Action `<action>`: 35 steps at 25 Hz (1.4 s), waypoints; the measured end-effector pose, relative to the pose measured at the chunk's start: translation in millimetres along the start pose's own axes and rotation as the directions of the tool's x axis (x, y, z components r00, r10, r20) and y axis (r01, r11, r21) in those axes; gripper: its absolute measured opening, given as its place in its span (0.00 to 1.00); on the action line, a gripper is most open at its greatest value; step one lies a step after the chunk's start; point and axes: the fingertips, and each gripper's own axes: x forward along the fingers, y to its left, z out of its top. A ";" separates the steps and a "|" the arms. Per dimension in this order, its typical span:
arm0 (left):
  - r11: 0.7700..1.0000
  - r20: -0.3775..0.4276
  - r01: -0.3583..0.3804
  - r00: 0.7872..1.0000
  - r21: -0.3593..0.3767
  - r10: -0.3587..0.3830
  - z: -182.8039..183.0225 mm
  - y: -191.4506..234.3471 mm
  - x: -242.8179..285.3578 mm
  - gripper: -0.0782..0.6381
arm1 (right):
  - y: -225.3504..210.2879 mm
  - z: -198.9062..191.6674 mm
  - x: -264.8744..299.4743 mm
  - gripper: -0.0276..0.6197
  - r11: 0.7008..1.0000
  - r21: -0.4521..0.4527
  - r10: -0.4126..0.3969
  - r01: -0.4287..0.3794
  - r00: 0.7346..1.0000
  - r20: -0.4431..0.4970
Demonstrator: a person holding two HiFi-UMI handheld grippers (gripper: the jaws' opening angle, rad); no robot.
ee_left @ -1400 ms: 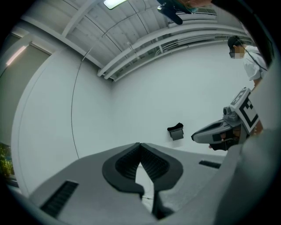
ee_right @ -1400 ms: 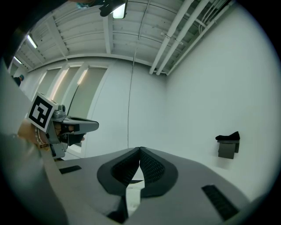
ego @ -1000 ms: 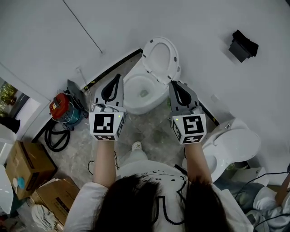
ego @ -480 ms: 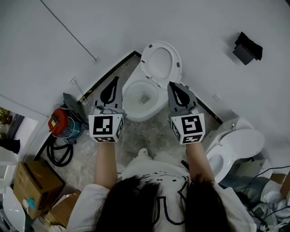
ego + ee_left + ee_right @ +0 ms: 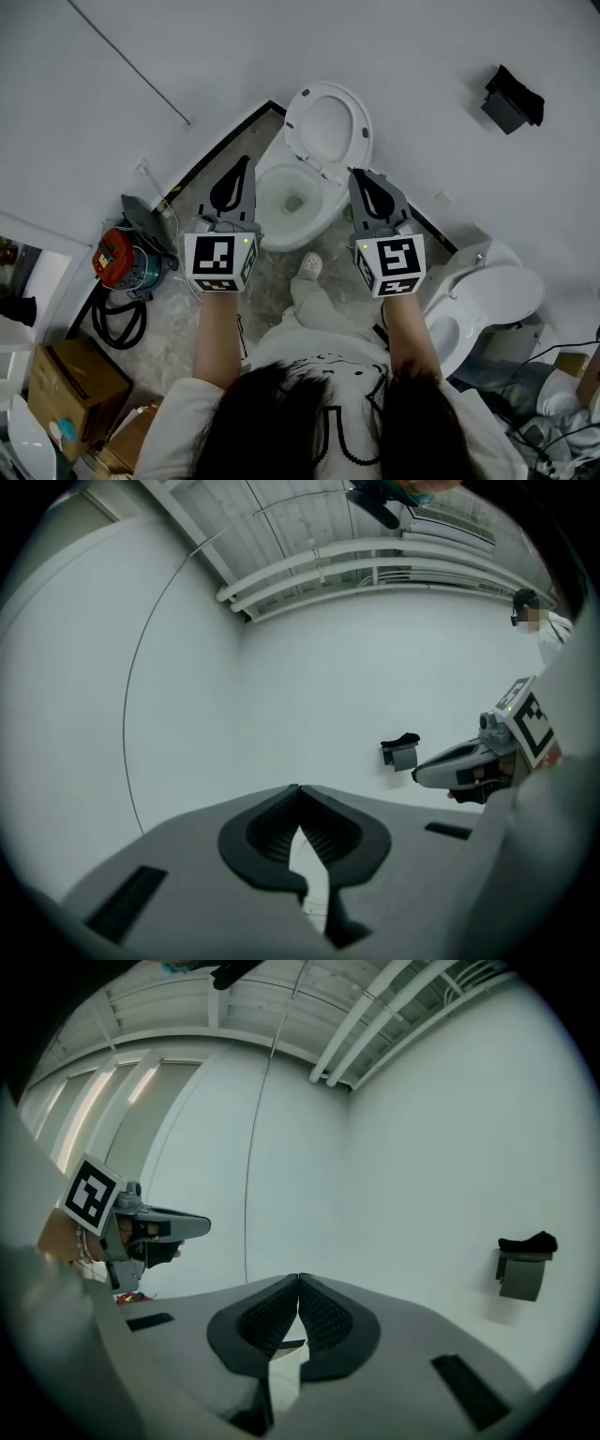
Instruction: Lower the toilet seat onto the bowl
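Left gripper (image 5: 245,161), right gripper (image 5: 358,174) closer to glossy oval seat (image 5: 299,123), apparently raised; both closed.

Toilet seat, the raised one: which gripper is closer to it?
Right, seen from the head view. The right gripper ends by the toilet seat at its lower right edge; the left gripper is farther off, left of the bowl.

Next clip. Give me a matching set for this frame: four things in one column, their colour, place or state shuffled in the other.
Things:
1 seat
2 left gripper
3 vacuum
4 box

Descriptions:
a shut, nothing in it
b brown, bottom left of the head view
c raised
d red-topped

Pairs: 1-c, 2-a, 3-d, 4-b
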 end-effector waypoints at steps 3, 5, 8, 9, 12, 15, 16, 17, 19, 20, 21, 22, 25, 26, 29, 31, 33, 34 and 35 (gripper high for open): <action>1.000 0.006 0.010 1.000 0.005 -0.010 -1.2 0.3 13.1 0.12 | -8.0 -3.5 10.3 0.09 1.000 0.006 -0.016 0.016 1.000 0.003; 1.000 0.005 0.021 1.000 0.008 -0.021 -3.4 -0.1 24.0 0.12 | -14.2 -5.9 18.9 0.09 1.000 0.011 -0.022 0.022 1.000 0.003; 0.999 -0.006 0.046 0.999 0.013 -0.046 -8.7 0.5 46.4 0.12 | -27.3 -9.7 36.5 0.09 0.999 0.023 -0.036 0.036 0.999 -0.001; 0.998 -0.009 0.056 0.998 0.015 -0.056 -10.5 1.7 55.9 0.12 | -32.8 -10.9 43.9 0.09 0.999 0.028 -0.042 0.043 0.999 -0.002; 0.997 -0.014 0.082 0.997 0.018 -0.081 -15.0 7.2 90.8 0.12 | -51.5 -15.5 68.4 0.09 0.997 0.039 -0.062 0.062 0.998 -0.006; 0.994 -0.023 0.107 0.994 0.012 -0.107 -22.0 11.7 130.2 0.12 | -73.3 -22.7 93.0 0.09 0.995 0.048 -0.085 0.085 0.996 -0.018; 0.993 -0.028 0.117 0.993 0.011 -0.116 -24.8 12.6 143.5 0.12 | -81.5 -25.5 101.2 0.09 0.994 0.053 -0.093 0.094 0.995 -0.024; 0.992 -0.034 0.126 0.992 0.010 -0.126 -27.5 13.2 156.8 0.12 | -90.1 -28.0 109.5 0.09 0.993 0.059 -0.102 0.104 0.994 -0.029; 0.990 -0.046 0.144 0.989 0.011 -0.143 -32.4 14.2 183.8 0.12 | -108.3 -31.6 126.5 0.09 0.990 0.073 -0.119 0.122 0.992 -0.038; 0.988 -0.054 0.153 0.987 0.012 -0.152 -34.7 14.6 197.2 0.12 | -117.6 -32.8 134.8 0.09 0.988 0.079 -0.127 0.130 0.991 -0.041; 0.987 -0.061 0.160 0.985 0.013 -0.159 -37.2 15.0 210.3 0.12 | -126.7 -34.1 142.8 0.09 0.987 0.083 -0.134 0.137 0.990 -0.045; 0.986 -0.068 0.168 0.984 0.013 -0.167 -39.8 15.3 223.2 0.12 | -135.8 -35.8 150.3 0.09 0.986 0.087 -0.142 0.145 0.989 -0.049; 0.981 -0.091 0.193 0.977 0.009 -0.191 -48.5 14.7 260.2 0.12 | -163.3 -43.8 169.0 0.09 0.979 0.104 -0.170 0.176 0.983 -0.067; 0.979 -0.099 0.202 0.975 0.008 -0.200 -51.6 13.7 271.8 0.12 | -172.1 -47.0 173.8 0.09 0.976 0.112 -0.180 0.187 0.981 -0.073; 0.972 -0.122 0.233 0.965 0.008 -0.230 -61.1 6.4 302.4 0.12 | -195.5 -58.5 182.4 0.09 0.967 0.133 -0.207 0.218 0.974 -0.095; 0.966 -0.141 0.257 0.957 0.015 -0.252 -68.4 -1.4 319.2 0.12 | -209.0 -67.0 185.6 0.09 0.960 0.152 -0.222 0.237 0.969 -0.110; 0.961 -0.166 0.275 0.949 0.020 -0.268 -76.6 -7.8 333.7 0.12 | -219.1 -74.1 188.5 0.09 0.954 0.165 -0.231 0.249 0.965 -0.122; 0.960 -0.179 0.281 0.945 0.020 -0.273 -80.7 -10.4 339.7 0.12 | -222.9 -77.2 189.6 0.09 0.952 0.169 -0.233 0.253 0.964 -0.128; 0.958 -0.192 0.287 0.941 0.016 -0.279 -84.7 -12.8 344.8 0.12 | -226.2 -80.0 190.4 0.09 0.951 0.173 -0.235 0.256 0.963 -0.133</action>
